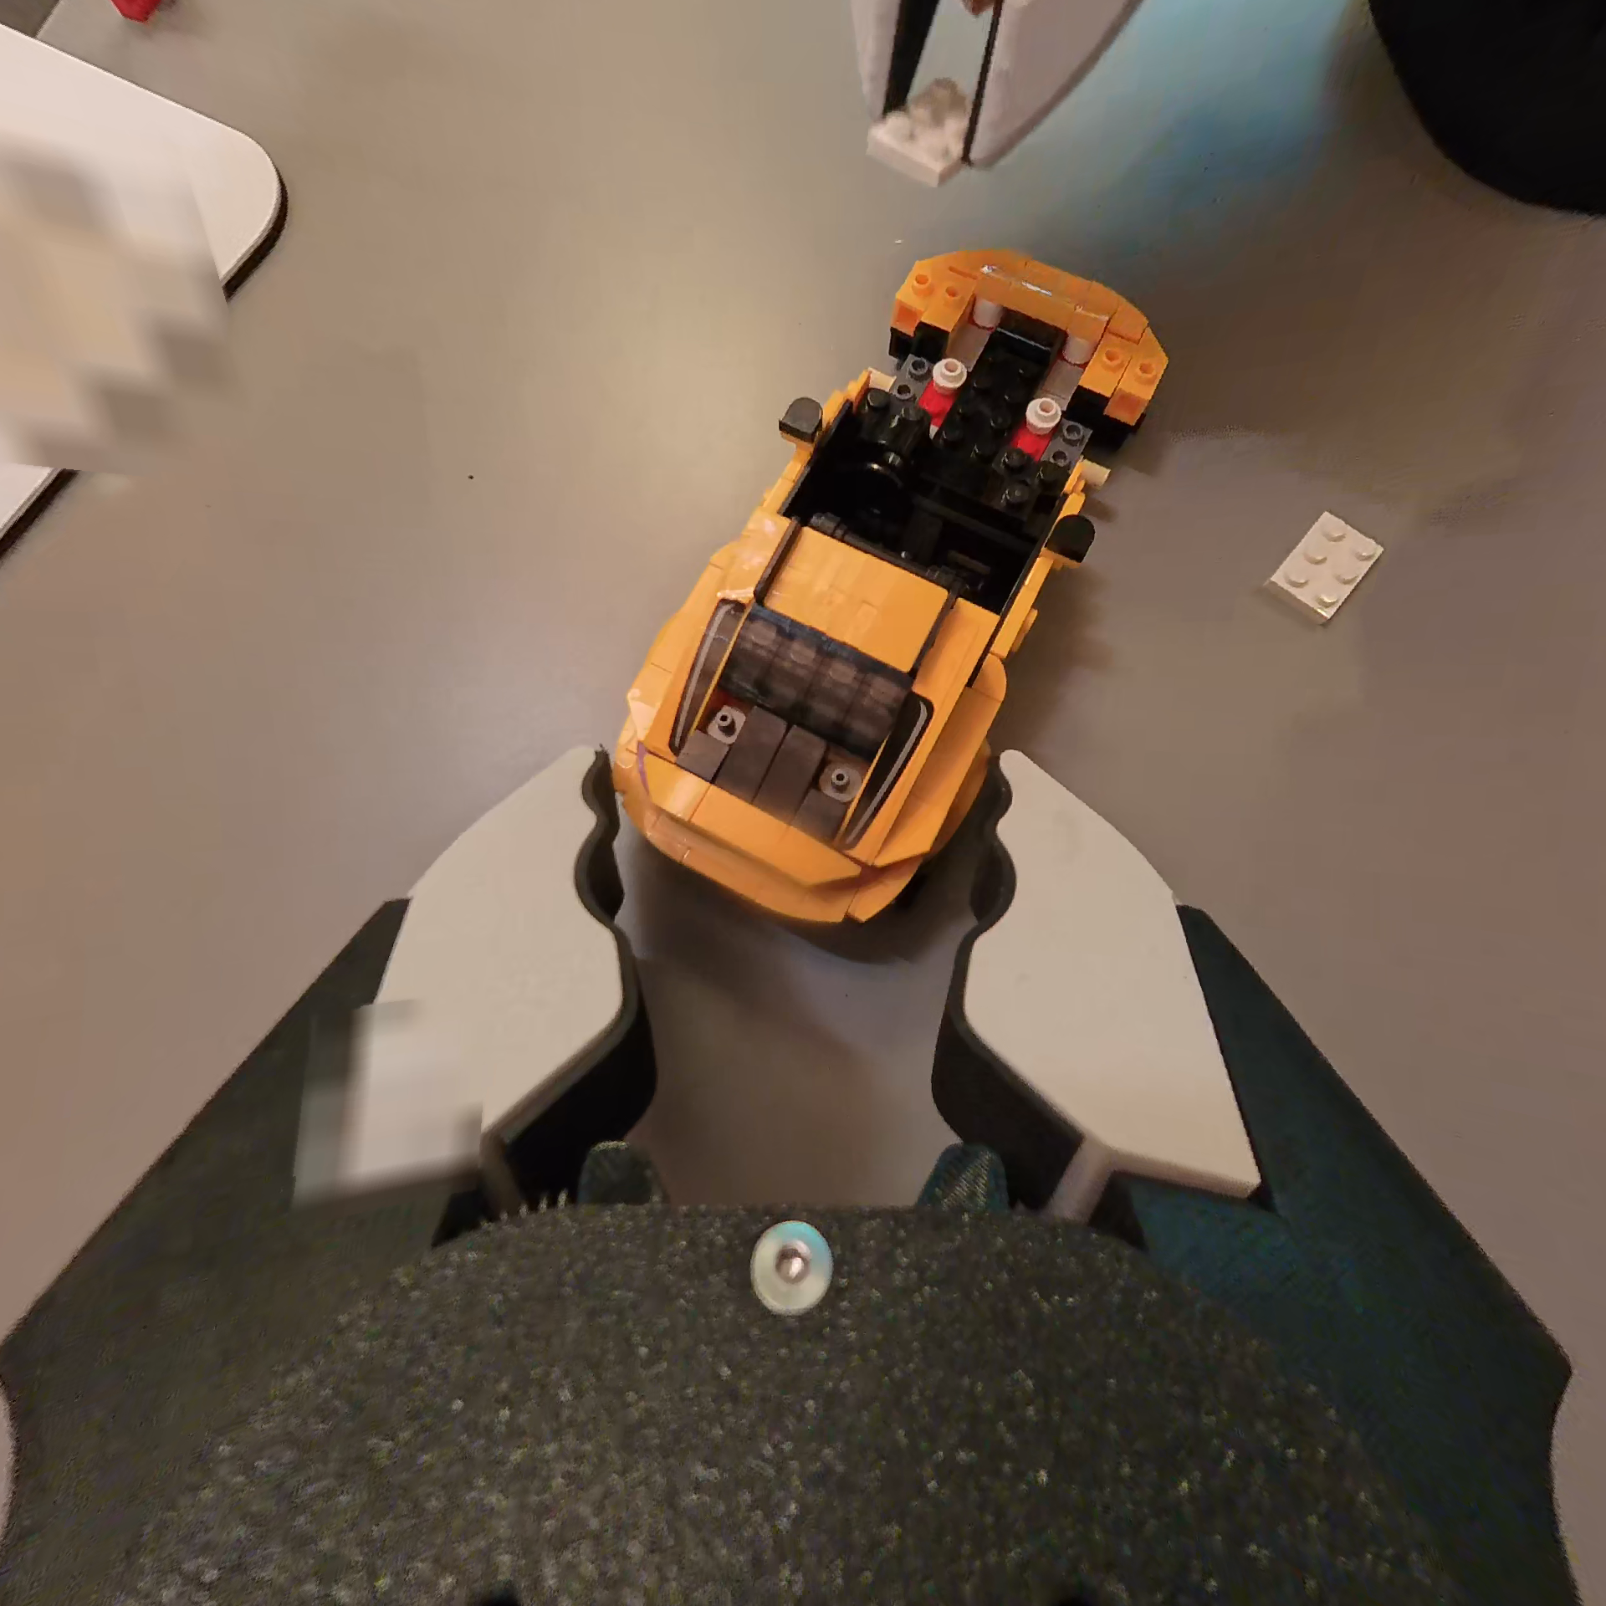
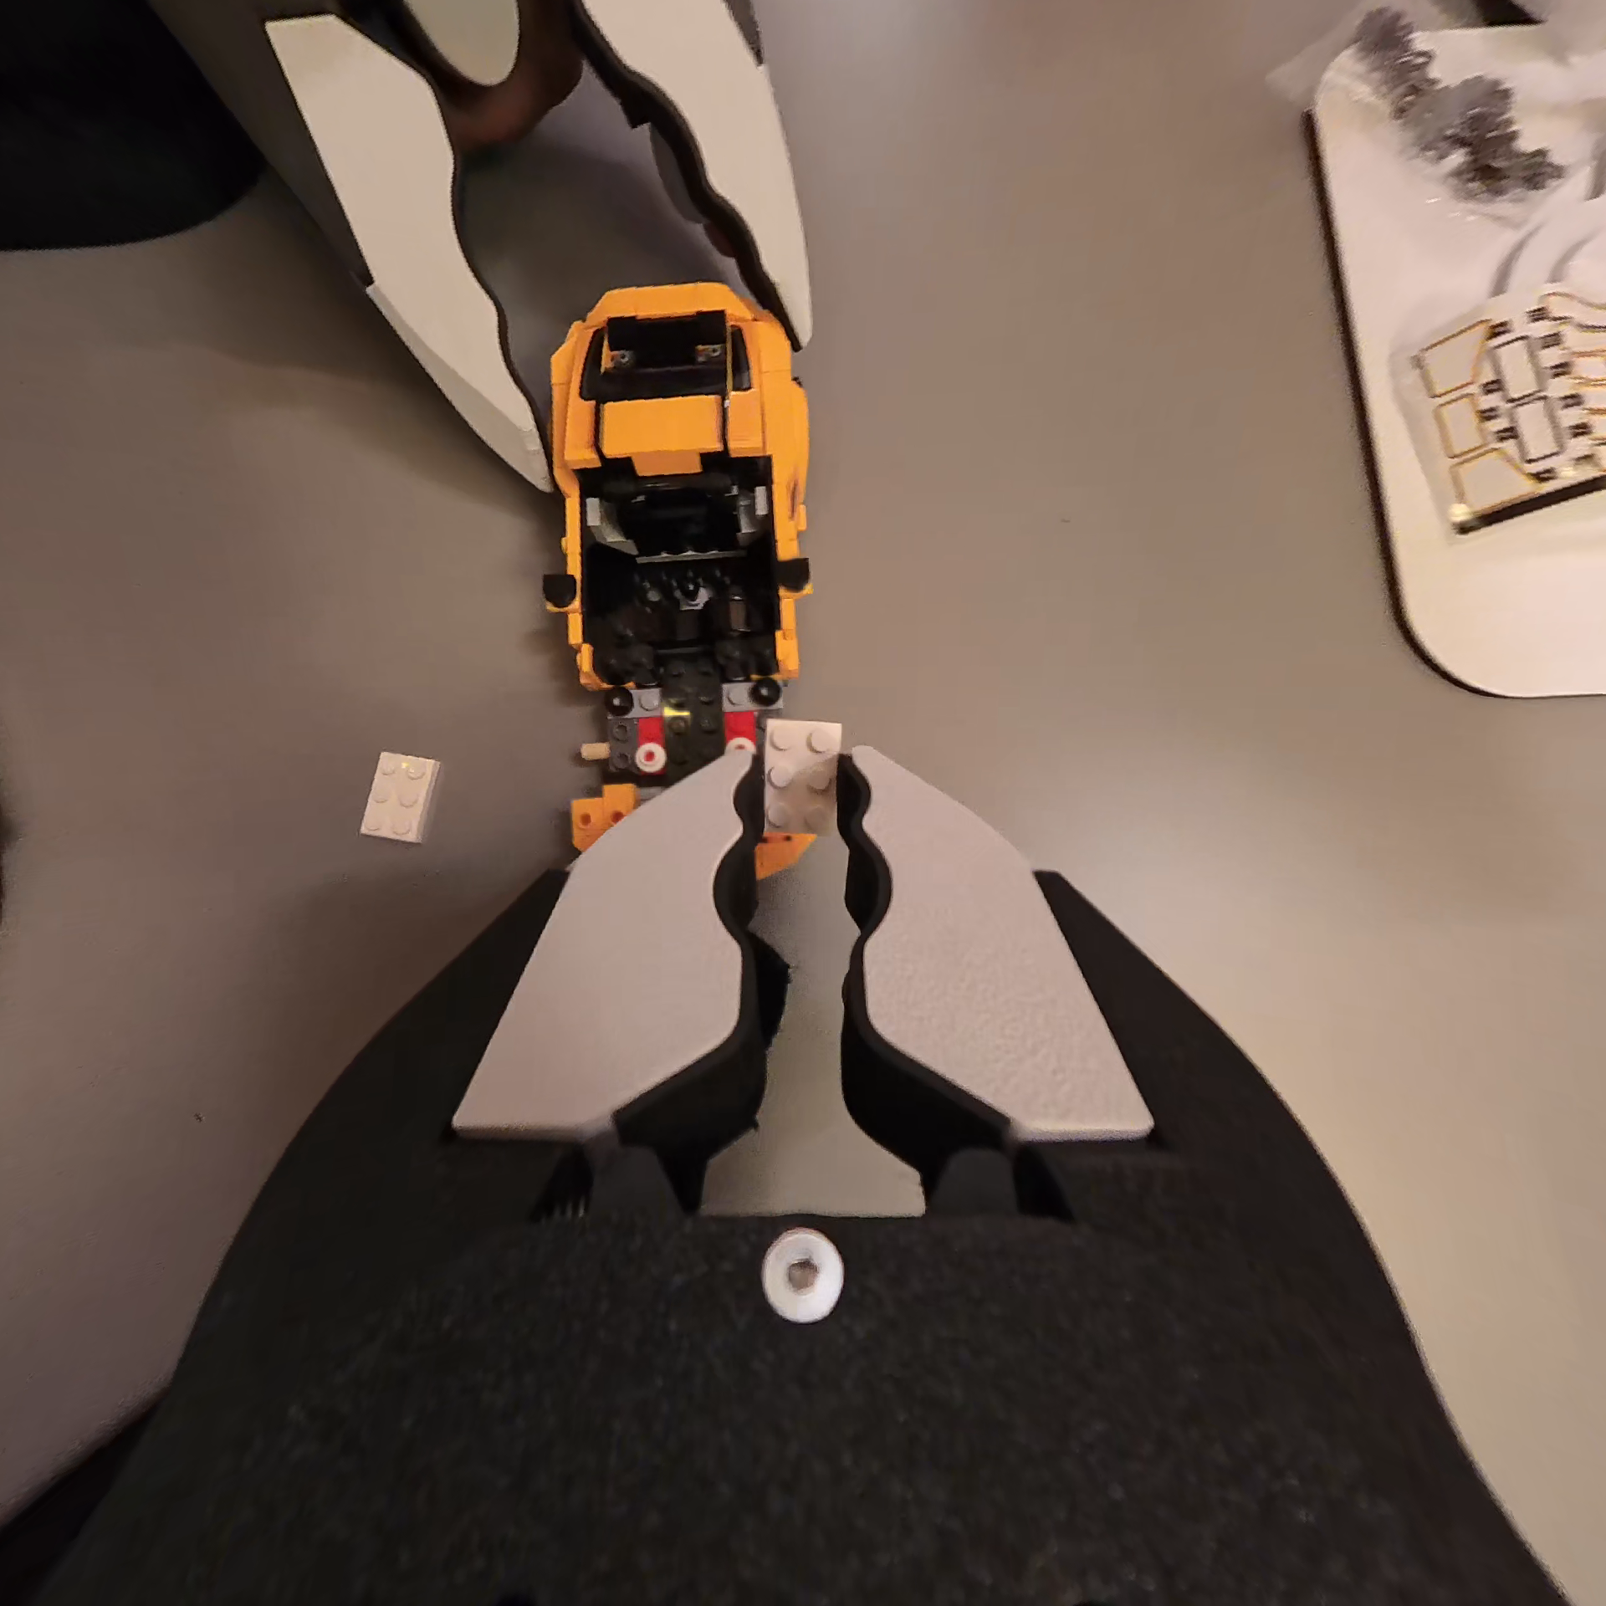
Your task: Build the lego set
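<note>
An orange lego car (image 1: 856,600) with an open black cockpit stands on the grey table. My left gripper (image 1: 799,773) straddles its nose, and both pads touch the car's sides. It also shows at the top of the right wrist view (image 2: 669,400). My right gripper (image 2: 798,769) is shut on a white 2x3 plate (image 2: 804,743) and holds it just above the car's (image 2: 686,434) rear right corner, beside the red and white pieces. In the left wrist view the right gripper (image 1: 943,143) and its plate (image 1: 908,143) show beyond the car's rear.
A second white 2x3 plate (image 1: 1325,578) lies loose on the table beside the car's rear (image 2: 400,798). A white board (image 2: 1477,626) at the right bears a sticker sheet (image 2: 1512,417) and a bag of dark pieces (image 2: 1460,122). A dark object (image 1: 1495,87) sits far right. Tip to tip, the grippers are about 12 cm apart.
</note>
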The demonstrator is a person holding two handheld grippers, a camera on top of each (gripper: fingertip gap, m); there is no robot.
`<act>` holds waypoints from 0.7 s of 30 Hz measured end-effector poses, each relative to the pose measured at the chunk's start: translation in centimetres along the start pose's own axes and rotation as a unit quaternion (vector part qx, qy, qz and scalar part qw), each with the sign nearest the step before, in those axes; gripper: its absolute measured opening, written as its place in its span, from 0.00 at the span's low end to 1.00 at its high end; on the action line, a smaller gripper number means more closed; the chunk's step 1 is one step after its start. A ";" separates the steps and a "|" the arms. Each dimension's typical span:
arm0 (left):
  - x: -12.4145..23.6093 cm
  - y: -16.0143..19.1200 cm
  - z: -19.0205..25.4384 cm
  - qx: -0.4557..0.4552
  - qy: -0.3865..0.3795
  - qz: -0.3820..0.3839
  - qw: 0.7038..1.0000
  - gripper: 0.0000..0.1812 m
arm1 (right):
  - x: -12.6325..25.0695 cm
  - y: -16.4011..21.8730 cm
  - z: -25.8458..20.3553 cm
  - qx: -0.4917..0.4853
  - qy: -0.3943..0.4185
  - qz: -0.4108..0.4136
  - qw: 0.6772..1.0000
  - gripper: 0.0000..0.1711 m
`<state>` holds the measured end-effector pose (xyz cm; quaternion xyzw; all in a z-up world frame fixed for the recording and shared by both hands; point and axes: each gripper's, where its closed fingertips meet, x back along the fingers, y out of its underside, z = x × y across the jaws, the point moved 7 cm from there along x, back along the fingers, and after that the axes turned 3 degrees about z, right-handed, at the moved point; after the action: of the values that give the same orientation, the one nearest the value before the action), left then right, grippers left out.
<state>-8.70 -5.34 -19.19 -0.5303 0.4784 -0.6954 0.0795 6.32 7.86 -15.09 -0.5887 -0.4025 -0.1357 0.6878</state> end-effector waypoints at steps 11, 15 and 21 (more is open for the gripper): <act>0.1 0.1 0.0 0.001 0.000 0.000 1.000 0.44 | -2.6 -0.5 -1.8 0.020 -0.026 -0.076 0.997 0.09; 0.1 0.1 0.0 0.002 0.000 0.000 1.000 0.44 | -3.1 -0.5 -1.9 0.021 -0.029 -0.089 0.995 0.09; 0.1 0.2 0.1 0.002 0.000 0.000 1.000 0.44 | -3.5 -0.3 -1.8 0.018 -0.034 -0.102 0.994 0.09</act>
<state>-8.78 -5.56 -19.22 -0.5299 0.4776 -0.6962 0.0805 4.59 5.15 -17.34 -0.5368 -0.4854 -0.1780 0.6667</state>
